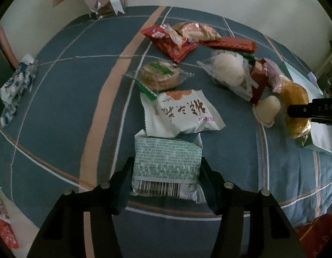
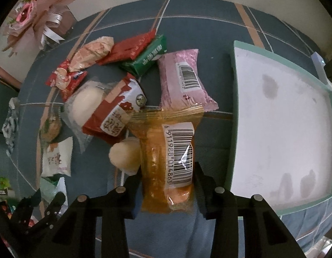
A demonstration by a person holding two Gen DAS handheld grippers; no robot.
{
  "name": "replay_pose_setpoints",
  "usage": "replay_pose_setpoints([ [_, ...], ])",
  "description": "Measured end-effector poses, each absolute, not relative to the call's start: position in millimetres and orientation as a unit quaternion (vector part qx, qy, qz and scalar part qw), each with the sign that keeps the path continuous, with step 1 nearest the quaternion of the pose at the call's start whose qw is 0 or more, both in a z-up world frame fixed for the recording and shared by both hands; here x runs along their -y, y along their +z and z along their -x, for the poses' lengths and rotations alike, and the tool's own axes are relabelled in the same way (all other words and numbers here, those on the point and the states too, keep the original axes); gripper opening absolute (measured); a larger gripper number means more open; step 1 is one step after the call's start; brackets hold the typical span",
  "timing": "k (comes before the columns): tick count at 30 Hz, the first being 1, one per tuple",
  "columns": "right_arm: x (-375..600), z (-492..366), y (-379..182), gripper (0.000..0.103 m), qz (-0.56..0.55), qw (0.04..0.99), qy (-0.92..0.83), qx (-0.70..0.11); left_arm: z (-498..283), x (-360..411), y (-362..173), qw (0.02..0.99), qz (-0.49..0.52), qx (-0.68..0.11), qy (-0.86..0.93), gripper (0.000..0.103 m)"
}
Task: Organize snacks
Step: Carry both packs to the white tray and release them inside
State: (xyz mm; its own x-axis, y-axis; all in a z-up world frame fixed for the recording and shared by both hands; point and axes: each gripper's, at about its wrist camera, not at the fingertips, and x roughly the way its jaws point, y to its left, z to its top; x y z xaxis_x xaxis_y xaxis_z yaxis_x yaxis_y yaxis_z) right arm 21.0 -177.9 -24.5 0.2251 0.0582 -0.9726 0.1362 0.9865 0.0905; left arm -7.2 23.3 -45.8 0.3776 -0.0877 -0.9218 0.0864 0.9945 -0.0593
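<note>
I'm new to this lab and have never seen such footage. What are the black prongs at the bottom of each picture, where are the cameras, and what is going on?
No robot here: a person holds a two-finger gripper in each hand, each with a fisheye camera looking along its fingers. The left wrist view shows the left gripper closed around a green-printed white snack packet. The right wrist view shows the right gripper closed around an orange bread packet. More wrapped snacks lie on a blue plaid tablecloth, among them a pink packet and a round white bun. A white tray with a green rim sits at the right, with no snacks in it.
</note>
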Motion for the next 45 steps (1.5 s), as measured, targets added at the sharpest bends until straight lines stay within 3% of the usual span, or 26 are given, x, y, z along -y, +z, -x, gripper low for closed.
replay_pose_setpoints([
  [16, 186, -12, 19, 0.042, -0.102, 0.804, -0.029, -0.585, -3, 7, 44, 0.867, -0.025, -0.494, -0.055, 0.059],
  [29, 270, 7, 39, 0.042, -0.158, 0.812, -0.114, -0.551, -44, 144, 113, 0.885, -0.065, -0.443, -0.126, 0.059],
  [38, 354, 26, 38, 0.042, -0.206, 0.797, -0.204, -0.531, -56, 248, 122, 0.880, -0.069, -0.426, -0.199, 0.059],
  [45, 397, 34, 27, 0.042, -0.224, 0.783, -0.249, -0.525, -67, 309, 86, 0.861, -0.061, -0.448, -0.233, 0.059],
])
